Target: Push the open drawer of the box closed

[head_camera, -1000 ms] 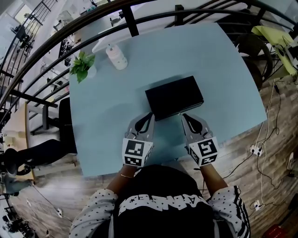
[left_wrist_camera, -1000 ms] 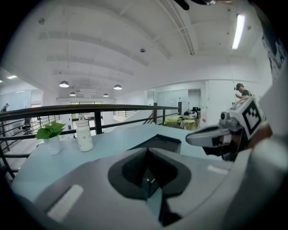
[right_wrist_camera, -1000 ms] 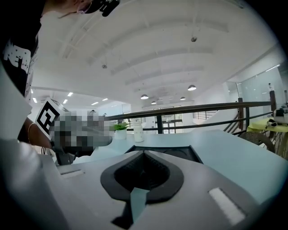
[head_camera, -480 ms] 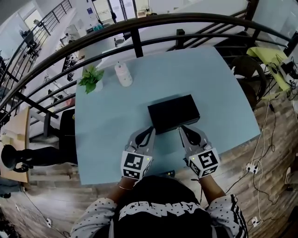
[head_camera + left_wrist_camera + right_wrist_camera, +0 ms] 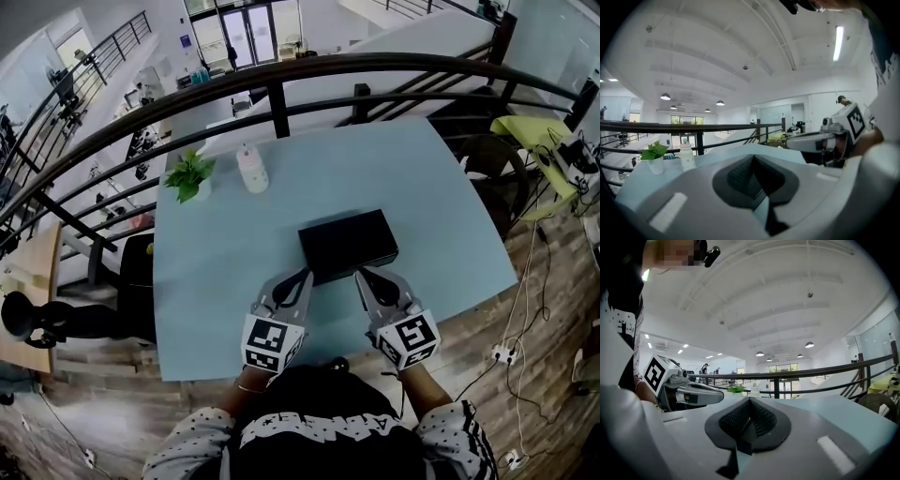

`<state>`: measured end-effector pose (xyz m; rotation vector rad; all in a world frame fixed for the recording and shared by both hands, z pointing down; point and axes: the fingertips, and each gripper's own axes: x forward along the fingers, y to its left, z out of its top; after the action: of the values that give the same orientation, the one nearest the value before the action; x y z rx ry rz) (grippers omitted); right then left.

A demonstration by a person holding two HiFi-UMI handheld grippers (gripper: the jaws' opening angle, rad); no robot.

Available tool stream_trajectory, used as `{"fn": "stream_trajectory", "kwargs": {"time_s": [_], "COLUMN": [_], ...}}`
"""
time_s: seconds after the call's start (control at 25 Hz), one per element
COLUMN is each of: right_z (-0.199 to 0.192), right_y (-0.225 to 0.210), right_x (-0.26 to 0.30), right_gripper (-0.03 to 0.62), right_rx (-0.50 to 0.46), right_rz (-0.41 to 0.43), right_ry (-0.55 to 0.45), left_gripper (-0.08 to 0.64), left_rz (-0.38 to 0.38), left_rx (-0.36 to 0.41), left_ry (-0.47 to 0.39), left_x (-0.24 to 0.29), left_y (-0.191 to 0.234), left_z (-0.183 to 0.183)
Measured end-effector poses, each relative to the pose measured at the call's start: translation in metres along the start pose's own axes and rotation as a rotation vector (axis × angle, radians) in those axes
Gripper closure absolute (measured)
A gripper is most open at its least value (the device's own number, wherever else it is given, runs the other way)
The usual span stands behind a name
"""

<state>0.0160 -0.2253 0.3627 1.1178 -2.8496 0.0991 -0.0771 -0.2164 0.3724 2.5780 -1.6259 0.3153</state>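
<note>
A black box (image 5: 347, 242) lies flat on the light blue table (image 5: 225, 272); it looks like one closed block, with no drawer sticking out. My left gripper (image 5: 306, 274) rests with its tips at the box's near left corner. My right gripper (image 5: 360, 273) has its tips against the box's near side. Both point away from me and stand shut with nothing between the jaws. In the left gripper view the pads (image 5: 740, 176) meet, and the right gripper (image 5: 834, 136) shows to the side. The right gripper view shows closed pads (image 5: 740, 418) and the left gripper (image 5: 682, 392).
A small potted plant (image 5: 190, 175) and a white bottle (image 5: 252, 169) stand at the table's far left. A black railing (image 5: 281, 75) curves behind the table. A chair with a yellow-green cloth (image 5: 539, 103) is at the right. The table's near edge is just below the grippers.
The head view has shifted, so the table and box sit lower and smaller in the frame. Both grippers stay shut at the box's near side.
</note>
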Motion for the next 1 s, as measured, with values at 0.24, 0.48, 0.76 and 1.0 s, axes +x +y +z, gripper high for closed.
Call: {"fn": "stream_trajectory", "kwargs": {"time_s": [0.24,0.48,0.76,1.0], "right_z": [0.0029,-0.0002,-0.0044,-0.0048], "right_y": [0.0011,0.0053,0.0037,0.0006], "right_x": [0.0001,0.0016,-0.0002,-0.0042], "right_gripper": [0.594,0.594,0.594,0.594], "right_rx": [0.005,-0.002,0.007,0.015], "right_rz": [0.008,0.024,0.037,0.037], "right_ry": [-0.009,0.0,0.004,0.009], "left_gripper": [0.56,0.56,0.56,0.56], "left_rz": [-0.007,-0.005,-0.004,-0.005], "left_rx": [0.003,0.003,-0.001,-0.002], "left_ry": [0.007,0.016,0.022,0.025], "left_x": [-0.0002,-0.0017,0.0022,0.0037], "left_y": [-0.0033,-0.0021,-0.0049,-0.0079], "left_z": [-0.0005,-0.0028,-0.0041,-0.0009]}}
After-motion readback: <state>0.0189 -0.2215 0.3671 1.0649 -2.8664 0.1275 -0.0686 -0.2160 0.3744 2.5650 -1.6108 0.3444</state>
